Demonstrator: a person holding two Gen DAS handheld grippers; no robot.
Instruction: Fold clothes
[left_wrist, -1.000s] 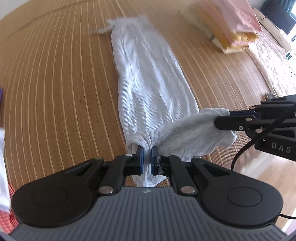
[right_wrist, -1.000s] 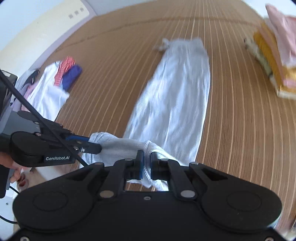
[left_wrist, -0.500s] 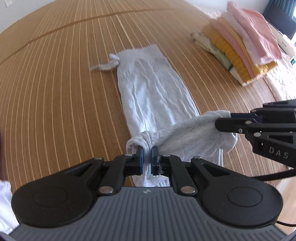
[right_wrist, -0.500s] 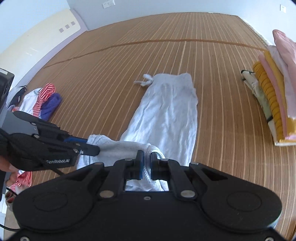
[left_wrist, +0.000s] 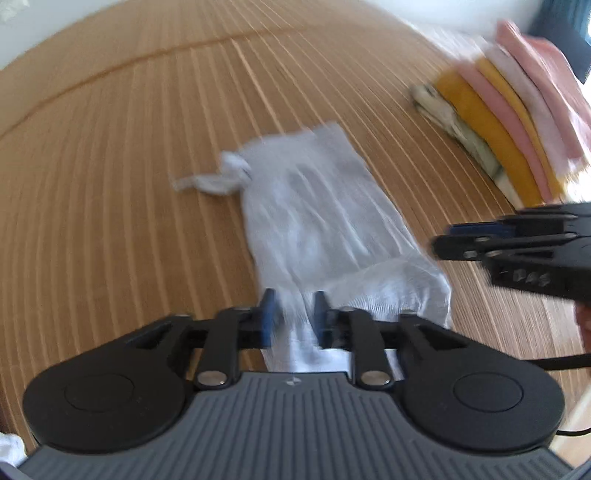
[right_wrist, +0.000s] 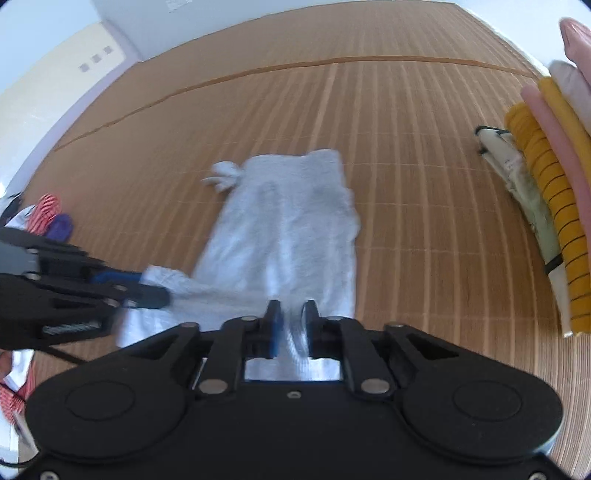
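A pale grey ribbed garment (left_wrist: 314, 206) lies lengthwise on the woven mat (left_wrist: 110, 184), with a knotted drawstring (left_wrist: 229, 173) at its far left corner. Its near end is doubled over onto the rest. My left gripper (left_wrist: 293, 299) is opening and a bunch of this cloth sits loosely between its blue pads. The right gripper (right_wrist: 291, 308) is opening too, with a strand of the garment (right_wrist: 288, 214) in its narrower gap. Each gripper shows in the other's view, the right gripper (left_wrist: 441, 240) at the cloth's right corner and the left gripper (right_wrist: 147, 288) at its left corner.
A stack of folded clothes (left_wrist: 517, 122) in pink, yellow and white lies on the mat to the right, also seen as the stack (right_wrist: 554, 192). A heap of unfolded clothes (right_wrist: 51, 218), red-striped and purple, lies at the far left. The mat (right_wrist: 406, 147) stretches back to a wall.
Both grippers carried the garment's near end forward over the rest, toward the drawstring end. Their jaws, shut on the cloth before, now stand apart.
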